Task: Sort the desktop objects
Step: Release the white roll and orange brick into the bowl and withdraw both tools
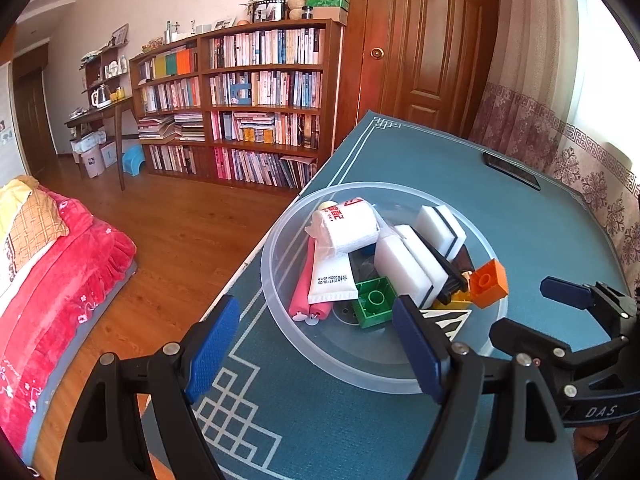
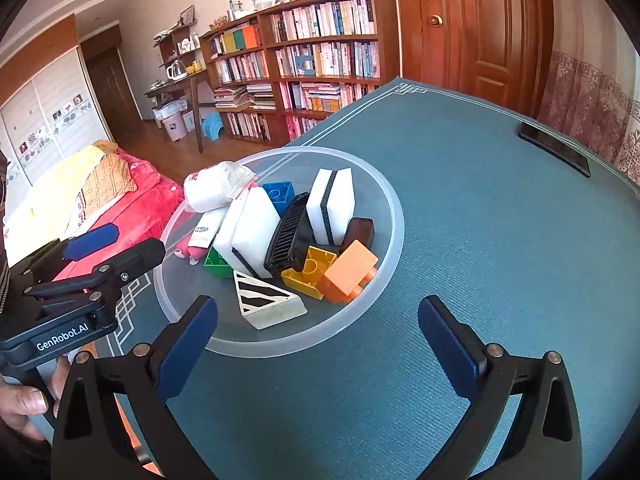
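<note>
Both tools, the left tool (image 1: 316, 344) and the right tool (image 2: 318, 338), hover with blue pads spread apart and empty over the teal worktop (image 2: 480, 208). Just ahead of them sits a translucent bowl (image 2: 394, 240) holding the sorted items: white sponges (image 2: 334, 208), a black comb (image 2: 290, 234), an orange brick (image 2: 350, 272), a yellow brick (image 2: 308, 272), a green brick (image 1: 374, 300), a white tube (image 1: 332, 276) and a striped wedge (image 2: 266, 300). A dark phone (image 2: 554, 148) lies well apart near the far edge.
</note>
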